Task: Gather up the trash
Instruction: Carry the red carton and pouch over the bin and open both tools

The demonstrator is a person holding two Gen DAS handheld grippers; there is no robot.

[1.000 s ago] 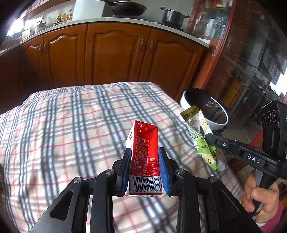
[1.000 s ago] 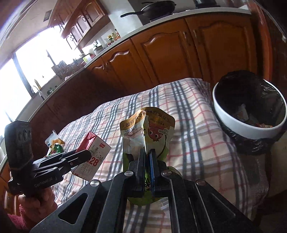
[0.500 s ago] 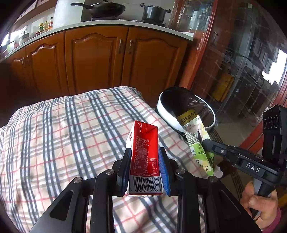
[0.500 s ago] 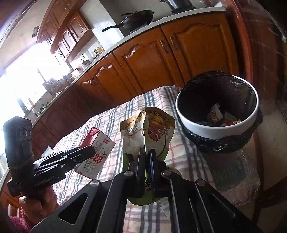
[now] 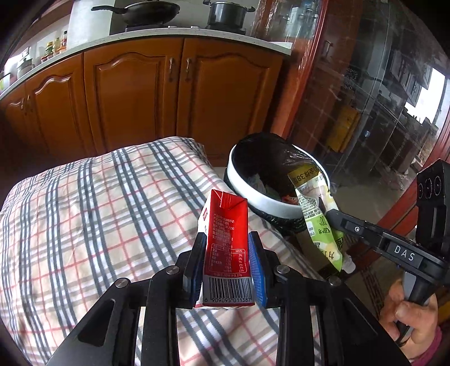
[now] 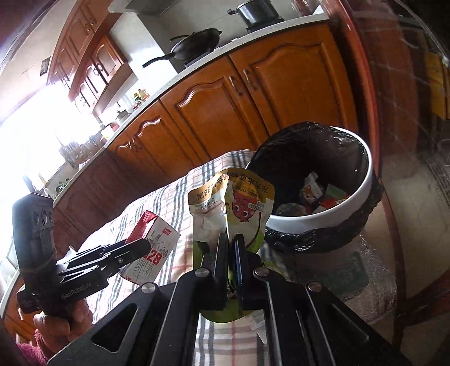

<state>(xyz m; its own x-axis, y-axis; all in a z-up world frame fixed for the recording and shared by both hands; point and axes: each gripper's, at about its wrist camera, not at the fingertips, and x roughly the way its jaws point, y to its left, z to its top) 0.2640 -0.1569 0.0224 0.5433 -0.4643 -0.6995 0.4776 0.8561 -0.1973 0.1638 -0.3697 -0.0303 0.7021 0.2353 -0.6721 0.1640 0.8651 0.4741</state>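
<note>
My left gripper (image 5: 226, 242) is shut on a red and white drink carton (image 5: 226, 225), held upright above the plaid-covered table (image 5: 98, 211). The same carton (image 6: 153, 249) shows at the left of the right wrist view, with the left gripper (image 6: 135, 249) clamped on it. My right gripper (image 6: 232, 239) is shut on a yellow-green snack pouch (image 6: 239, 202), just short of the rim of a white bin (image 6: 365, 185) with a black liner. In the left wrist view the pouch (image 5: 317, 211) hangs at the bin's (image 5: 244, 191) near edge, in the right gripper (image 5: 334, 215). Trash lies inside the bin.
Wooden kitchen cabinets (image 5: 135, 93) stand behind the table, with a pan (image 5: 146, 12) and a pot (image 5: 227, 12) on the counter. A red-framed glass door (image 5: 365, 98) is to the right of the bin. A hand (image 5: 407, 318) grips the right tool's handle.
Both grippers have travelled sideways toward the bin, each keeping its item. The bin now looms larger and closer in both views, and the pouch reaches its rim.
</note>
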